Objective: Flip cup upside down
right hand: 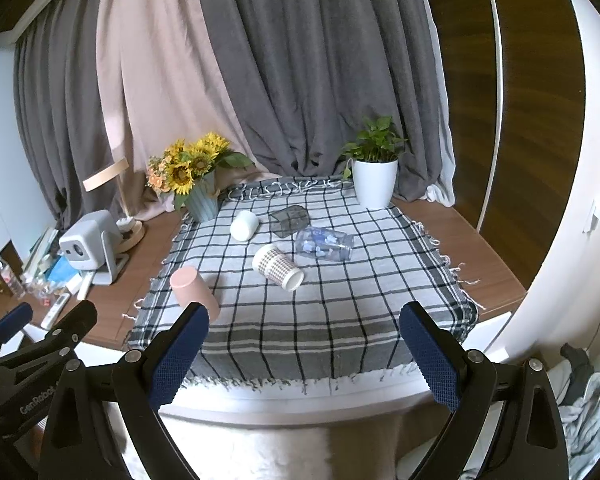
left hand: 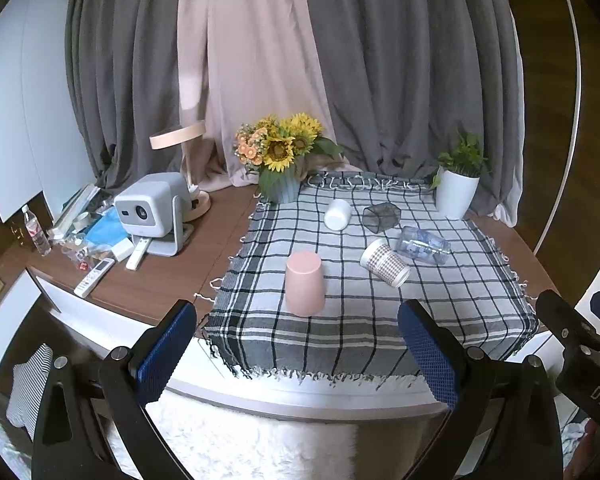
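Note:
A pink cup (left hand: 304, 288) stands upside down on the checked cloth (left hand: 339, 340), front left; it also shows in the right wrist view (right hand: 192, 286). A patterned paper cup (left hand: 384, 264) (right hand: 278, 267) lies on its side mid-cloth. A white cup (left hand: 337, 214) (right hand: 244, 225), a dark mesh cup (left hand: 381, 217) (right hand: 290, 219) and a clear blue-printed cup (left hand: 421, 245) (right hand: 324, 243) lie on their sides farther back. My left gripper (left hand: 298, 348) and right gripper (right hand: 303, 350) are both open and empty, held before the table's front edge.
A sunflower vase (left hand: 282, 160) and a white plant pot (left hand: 455, 196) stand at the cloth's back corners. A projector (left hand: 152, 208), lamp, remotes and clutter fill the table's left side. Grey and pink curtains hang behind. A white fluffy rug (left hand: 240, 440) lies below.

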Demonstrator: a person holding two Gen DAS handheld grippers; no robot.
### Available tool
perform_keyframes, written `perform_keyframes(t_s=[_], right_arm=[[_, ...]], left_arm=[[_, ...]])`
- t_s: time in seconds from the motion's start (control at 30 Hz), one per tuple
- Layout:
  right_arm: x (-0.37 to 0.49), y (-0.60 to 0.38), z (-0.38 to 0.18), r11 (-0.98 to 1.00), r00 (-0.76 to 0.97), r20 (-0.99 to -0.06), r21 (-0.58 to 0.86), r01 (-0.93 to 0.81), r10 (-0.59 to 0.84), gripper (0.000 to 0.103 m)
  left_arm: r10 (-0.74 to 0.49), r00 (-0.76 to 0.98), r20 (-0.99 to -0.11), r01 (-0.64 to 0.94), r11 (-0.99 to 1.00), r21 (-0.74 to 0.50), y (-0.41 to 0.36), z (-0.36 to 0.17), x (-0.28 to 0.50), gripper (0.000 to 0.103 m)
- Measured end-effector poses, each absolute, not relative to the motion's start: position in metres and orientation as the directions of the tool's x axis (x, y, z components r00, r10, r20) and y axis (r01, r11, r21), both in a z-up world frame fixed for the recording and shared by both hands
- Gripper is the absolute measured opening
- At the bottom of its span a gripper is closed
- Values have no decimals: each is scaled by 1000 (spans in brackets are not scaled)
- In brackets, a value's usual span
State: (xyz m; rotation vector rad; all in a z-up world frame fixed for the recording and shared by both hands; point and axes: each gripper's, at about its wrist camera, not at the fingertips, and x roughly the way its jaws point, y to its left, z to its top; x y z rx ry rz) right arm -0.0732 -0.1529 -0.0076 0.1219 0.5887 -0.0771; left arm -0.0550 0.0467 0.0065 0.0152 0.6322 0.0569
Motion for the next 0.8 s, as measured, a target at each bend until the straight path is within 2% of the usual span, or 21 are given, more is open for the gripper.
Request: perform_keyframes(t_s=[0.8], right_arm=[[-72,-155,-7,989,825,-563,91,119,-48,97]], left_arm=[[28,804,-594,-19,1000,21,45,8,-48,103]])
